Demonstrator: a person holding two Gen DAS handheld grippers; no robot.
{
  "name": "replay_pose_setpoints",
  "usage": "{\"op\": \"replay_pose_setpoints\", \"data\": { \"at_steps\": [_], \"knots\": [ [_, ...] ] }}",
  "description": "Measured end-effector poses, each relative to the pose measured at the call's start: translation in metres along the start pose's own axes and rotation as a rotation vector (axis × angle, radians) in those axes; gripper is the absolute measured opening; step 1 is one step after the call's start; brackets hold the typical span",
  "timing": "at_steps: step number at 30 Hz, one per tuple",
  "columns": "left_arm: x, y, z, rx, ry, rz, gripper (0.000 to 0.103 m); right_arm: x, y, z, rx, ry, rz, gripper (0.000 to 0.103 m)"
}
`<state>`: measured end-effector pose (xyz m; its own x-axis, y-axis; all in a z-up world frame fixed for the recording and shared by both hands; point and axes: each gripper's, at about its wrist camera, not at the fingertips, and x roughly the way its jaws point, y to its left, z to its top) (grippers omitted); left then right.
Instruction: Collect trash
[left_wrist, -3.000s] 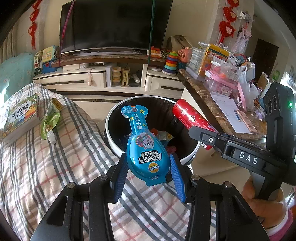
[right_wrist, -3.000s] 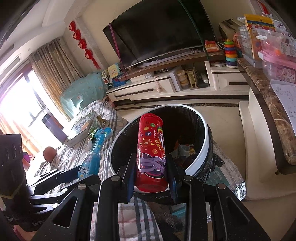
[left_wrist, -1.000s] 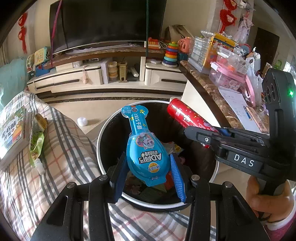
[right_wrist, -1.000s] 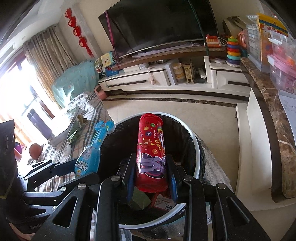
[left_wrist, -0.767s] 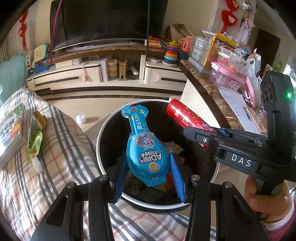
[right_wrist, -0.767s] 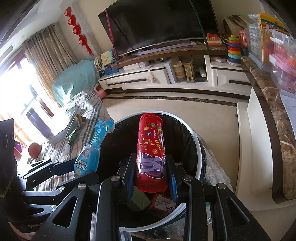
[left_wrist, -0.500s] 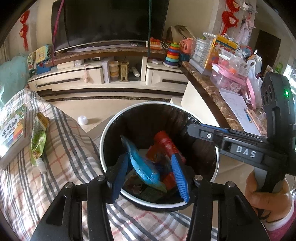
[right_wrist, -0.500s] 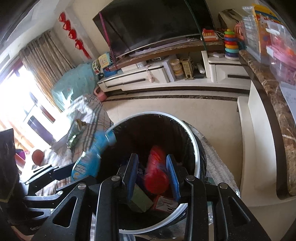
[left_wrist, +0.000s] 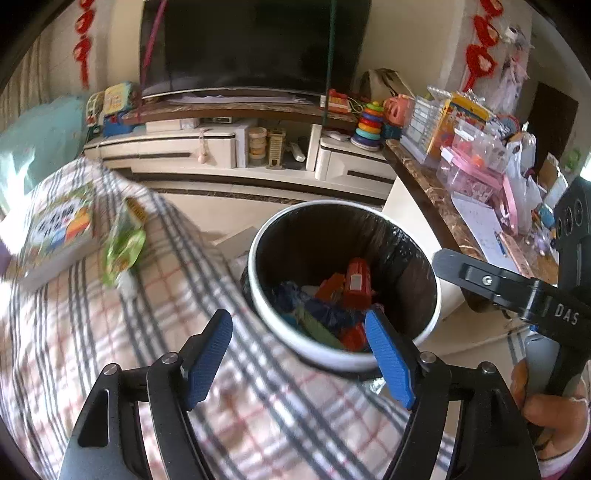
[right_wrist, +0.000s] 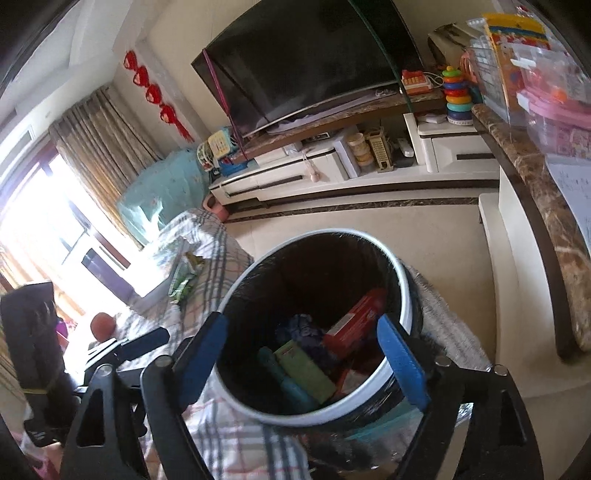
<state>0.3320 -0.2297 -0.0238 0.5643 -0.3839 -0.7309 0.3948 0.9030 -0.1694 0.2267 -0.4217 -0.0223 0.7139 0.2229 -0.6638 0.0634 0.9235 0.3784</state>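
A round white-rimmed bin with a black liner stands beside the plaid-covered seat. Inside it lie a red tube, a blue pouch and other wrappers. My left gripper hangs near the bin's front edge, jaws opening, nothing between its blue pads. My right gripper is over the bin's front rim, jaws opening wide and empty; it also shows at the right of the left wrist view. A green wrapper lies on the plaid cover.
A picture book lies on the plaid cover left of the wrapper. A marble-topped counter crowded with boxes and bags runs along the right. A TV on a low white cabinet fills the back.
Both grippers let go: the blue pouch and red tube dropped into the bin. Both jaws have spread wide, and the left gripper has shifted left so the bin sits further right in its view.
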Motion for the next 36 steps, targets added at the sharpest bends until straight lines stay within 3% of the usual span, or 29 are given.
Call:
{"op": "replay_pose_setpoints", "data": {
  "at_steps": [10, 17, 24, 27, 29, 31, 33, 36],
  "knots": [
    [-0.068, 0.014, -0.066, -0.096, -0.083, -0.001, 0.08, -0.03, 0.023, -0.039, 0.012, -0.025, 0.023, 0.098],
    [-0.109, 0.021, -0.114, -0.143, -0.119, 0.047, 0.088, -0.042, 0.04, -0.08, -0.004, -0.025, 0.002, 0.103],
    [-0.149, 0.022, -0.133, -0.135, -0.195, 0.049, 0.088, -0.056, 0.062, -0.106, -0.065, -0.022, -0.027, 0.103],
    [-0.175, 0.018, -0.137, -0.115, -0.269, 0.075, 0.09, -0.074, 0.077, -0.105, -0.132, -0.091, -0.044, 0.103],
    [-0.19, 0.017, -0.142, -0.113, -0.327, 0.102, 0.102, -0.096, 0.095, -0.101, -0.207, -0.182, -0.06, 0.103],
    [-0.204, 0.014, -0.152, -0.109, -0.391, 0.155, 0.102, -0.12, 0.112, -0.1, -0.276, -0.295, -0.094, 0.103],
    [-0.207, 0.012, -0.161, -0.103, -0.408, 0.208, 0.102, -0.134, 0.122, -0.102, -0.306, -0.358, -0.131, 0.103],
    [-0.209, 0.01, -0.178, -0.103, -0.422, 0.223, 0.102, -0.139, 0.127, -0.109, -0.319, -0.398, -0.16, 0.103]
  ]
}}
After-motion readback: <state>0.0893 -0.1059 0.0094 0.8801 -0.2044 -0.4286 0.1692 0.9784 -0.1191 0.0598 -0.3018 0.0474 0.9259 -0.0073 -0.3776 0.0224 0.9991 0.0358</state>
